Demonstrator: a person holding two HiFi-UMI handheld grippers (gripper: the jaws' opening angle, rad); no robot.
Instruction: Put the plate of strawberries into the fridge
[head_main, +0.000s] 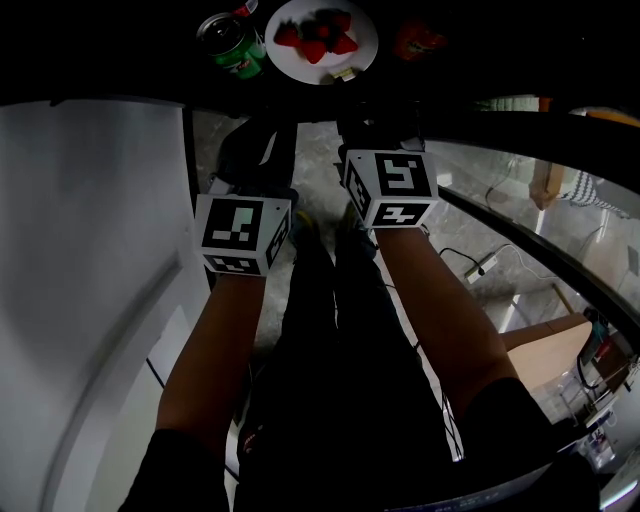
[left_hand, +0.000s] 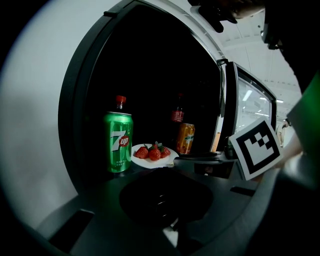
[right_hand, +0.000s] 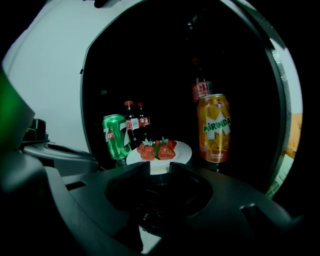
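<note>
The right gripper's (right_hand: 160, 168) fingers are closed to a narrow gap on the near rim of the white plate (right_hand: 183, 149). The plate sits inside the open fridge (head_main: 90, 200), with the strawberries (right_hand: 159, 150) heaped just beyond the fingertips. A green 7up can (right_hand: 116, 136) stands beyond and to their left, and an orange Mirinda can (right_hand: 214, 129) to their right. Two cola bottles (right_hand: 132, 124) are further back. The left gripper's (left_hand: 161, 175) fingers are pressed together and empty, short of the plate.

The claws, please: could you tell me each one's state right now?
Left claw: closed, empty.
Right claw: closed on the plate rim.
</note>
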